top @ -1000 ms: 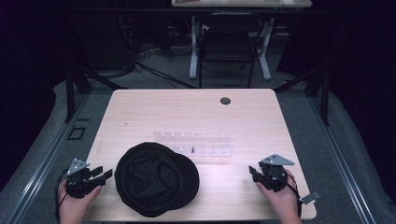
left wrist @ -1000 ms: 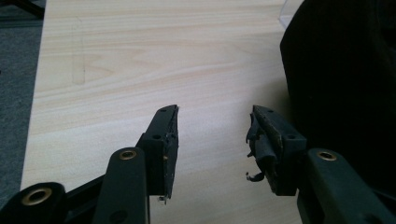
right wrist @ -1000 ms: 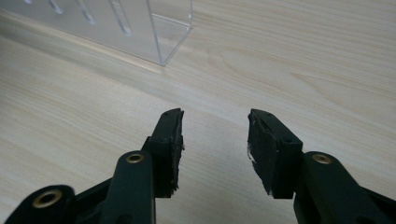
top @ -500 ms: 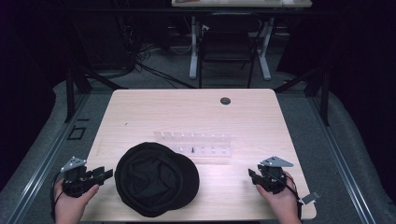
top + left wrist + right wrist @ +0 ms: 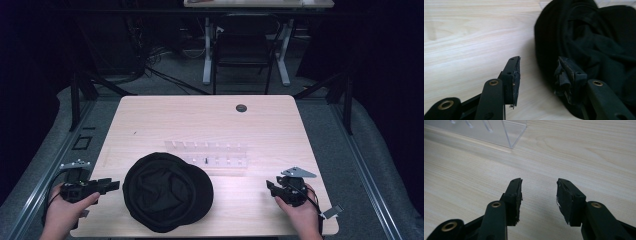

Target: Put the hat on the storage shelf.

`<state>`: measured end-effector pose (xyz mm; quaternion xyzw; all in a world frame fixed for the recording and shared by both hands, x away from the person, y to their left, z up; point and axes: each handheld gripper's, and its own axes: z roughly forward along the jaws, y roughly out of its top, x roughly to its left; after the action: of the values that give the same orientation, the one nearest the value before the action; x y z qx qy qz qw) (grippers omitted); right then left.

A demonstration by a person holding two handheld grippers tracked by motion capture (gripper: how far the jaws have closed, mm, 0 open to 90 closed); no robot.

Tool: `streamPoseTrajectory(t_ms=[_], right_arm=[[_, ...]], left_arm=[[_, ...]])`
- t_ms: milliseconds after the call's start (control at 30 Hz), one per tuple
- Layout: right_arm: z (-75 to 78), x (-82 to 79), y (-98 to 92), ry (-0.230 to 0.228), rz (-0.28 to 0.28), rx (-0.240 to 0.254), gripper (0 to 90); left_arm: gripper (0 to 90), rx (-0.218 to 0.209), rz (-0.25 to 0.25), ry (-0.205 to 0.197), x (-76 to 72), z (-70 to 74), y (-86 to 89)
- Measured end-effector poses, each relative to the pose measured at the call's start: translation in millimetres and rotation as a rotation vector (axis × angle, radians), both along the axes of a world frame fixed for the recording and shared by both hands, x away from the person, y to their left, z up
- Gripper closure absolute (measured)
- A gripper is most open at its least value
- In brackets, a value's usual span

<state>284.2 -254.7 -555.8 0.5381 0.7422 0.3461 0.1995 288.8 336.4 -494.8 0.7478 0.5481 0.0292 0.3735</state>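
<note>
With both our left gripper (image 5: 537, 75) and right gripper (image 5: 539, 195) spread and empty, the black cap (image 5: 167, 191) lying near the table's (image 5: 200, 120) front edge looks soft and light, so we'd pinch its rim.

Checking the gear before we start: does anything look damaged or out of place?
The left gripper has frayed, torn rubber on its pads. The black hat lies crumpled but intact on the table.
</note>
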Motion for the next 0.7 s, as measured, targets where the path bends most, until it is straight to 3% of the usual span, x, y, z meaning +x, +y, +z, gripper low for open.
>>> streamPoseTrajectory(t_ms=[100, 267, 300, 533, 567, 633, 700], right_arm=[[-0.6, 0.2, -0.7, 0.004, 0.0, 0.001, 54.5], [-1.4, 0.7, -0.8, 0.006, -0.005, 0.012, 54.4], [-1.5, 0.9, -1.2, 0.009, 0.0, 0.009, 54.4], [-1.3, 0.7, -1.6, 0.006, -0.001, 0.015, 54.3], [-1.2, 0.8, -1.9, 0.008, -0.001, 0.017, 54.3], [-1.0, 0.8, -2.2, 0.013, -0.005, 0.018, 54.3], [-1.0, 0.7, -2.3, 0.013, -0.004, 0.018, 54.3]], left_arm=[[54.2, -0.01, -0.014, 0.029, 2.5, 2.8, -3.8], [56.3, 0.02, -0.042, 0.056, 7.5, 5.6, -14.4], [58.2, 0.051, -0.04, 0.06, 9.9, 5.1, -17.1], [60.5, 0.055, -0.039, 0.094, 15.9, 1.6, -21.2], [61.3, 0.04, -0.037, 0.107, 17.0, -0.5, -22.5], [64.1, 0.032, -0.046, 0.122, 17.4, -3.7, -24.3], [72.3, 0.039, -0.055, 0.14, 16.8, -7.2, -26.7]])
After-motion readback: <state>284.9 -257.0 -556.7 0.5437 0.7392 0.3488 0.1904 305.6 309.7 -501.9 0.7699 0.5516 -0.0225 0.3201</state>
